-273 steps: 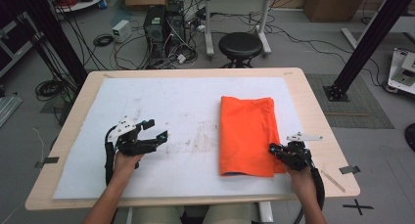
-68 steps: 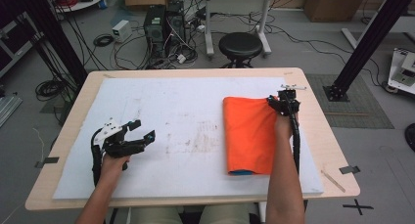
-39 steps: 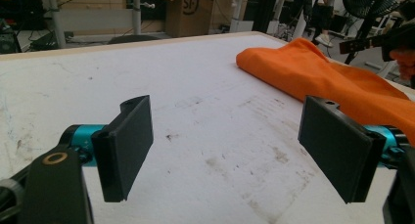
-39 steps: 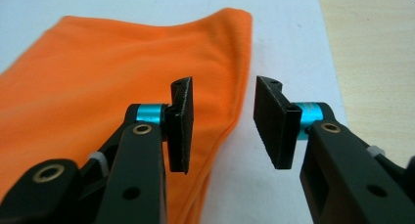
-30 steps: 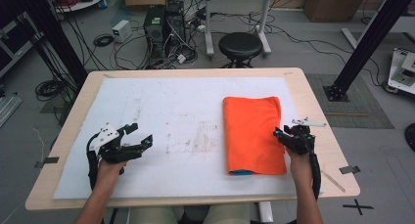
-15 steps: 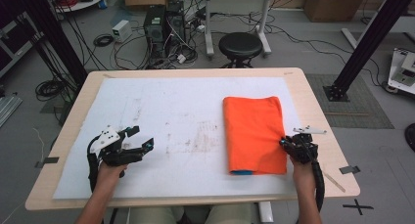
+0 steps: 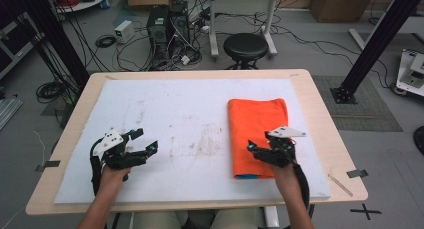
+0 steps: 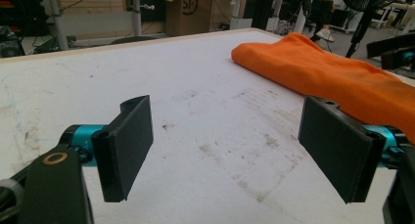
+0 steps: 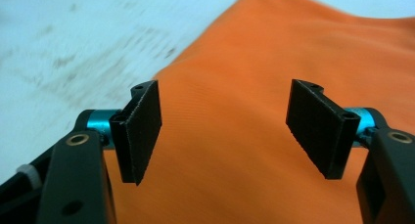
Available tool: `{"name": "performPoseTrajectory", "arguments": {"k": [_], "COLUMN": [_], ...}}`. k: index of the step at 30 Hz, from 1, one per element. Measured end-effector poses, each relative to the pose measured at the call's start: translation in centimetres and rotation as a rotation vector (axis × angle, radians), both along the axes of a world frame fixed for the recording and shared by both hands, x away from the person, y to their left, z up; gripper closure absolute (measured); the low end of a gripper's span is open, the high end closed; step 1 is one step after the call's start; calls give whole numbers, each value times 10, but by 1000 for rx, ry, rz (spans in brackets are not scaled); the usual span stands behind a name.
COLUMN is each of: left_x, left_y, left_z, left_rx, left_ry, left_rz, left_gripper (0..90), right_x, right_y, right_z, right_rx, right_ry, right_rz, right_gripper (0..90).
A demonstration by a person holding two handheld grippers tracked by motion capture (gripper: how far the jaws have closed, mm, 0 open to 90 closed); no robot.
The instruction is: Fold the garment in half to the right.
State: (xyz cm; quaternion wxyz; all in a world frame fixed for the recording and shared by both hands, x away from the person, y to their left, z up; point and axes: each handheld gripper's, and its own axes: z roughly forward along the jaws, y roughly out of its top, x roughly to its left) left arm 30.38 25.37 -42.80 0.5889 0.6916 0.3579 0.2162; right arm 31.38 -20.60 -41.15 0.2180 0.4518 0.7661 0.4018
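A folded orange cloth [image 7: 256,124] lies on the right half of the white mat [image 7: 190,114]. My right gripper [image 7: 254,150] hovers over the cloth's near part, pointing left. Its jaws have just been opening and stand apart with nothing between them; in the right gripper view [image 9: 225,131] the orange cloth [image 9: 274,67] spreads beneath them. My left gripper [image 7: 146,147] rests over bare mat at the near left, open and empty. In the left gripper view [image 8: 227,150] the cloth [image 8: 333,77] lies ahead to the right.
The mat covers most of a wooden table [image 7: 320,114]. A thin wooden stick [image 7: 340,184] lies by the near right corner. A black stool [image 7: 245,45] and cables sit beyond the far edge.
My right gripper has moved left from the cloth's right edge to above the cloth, and its jaws have opened. The left gripper has stayed put.
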Motion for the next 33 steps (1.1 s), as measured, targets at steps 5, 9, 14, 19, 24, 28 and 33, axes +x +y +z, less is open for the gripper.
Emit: {"name": "performPoseTrajectory", "arguments": {"k": [5,9,14,19,24,28,33], "left_x": [0,0,0,0,1,1,1], "left_y": [-1,-1,0,-1,-3,-2,-2], "left_z": [-1,-1,0,-1,-1,-1,-2], "left_rx": [0,-2,-3,0,-2,-4,0], "left_ry": [4,4,3,7,6,5,9], "left_rz": [-6,-4,-2,-7,-11,-9,-13], "left_gripper": [208,208,208,208,208,207,208], "right_x": [6,7,2,-1,26,50,59], "right_y": [27,42,46,27,27,43,52], "right_z": [-16,-28,-28,-12,-10,-15,-22], "right_rx": [-102,-169,-175,-42,-132,-214,-203], "right_ry": [25,81,75,-17,-16,25,84], "right_rz": [92,154,182,108,-32,-57,-10], "right_gripper": [301,305,296,299,303,304,352]}}
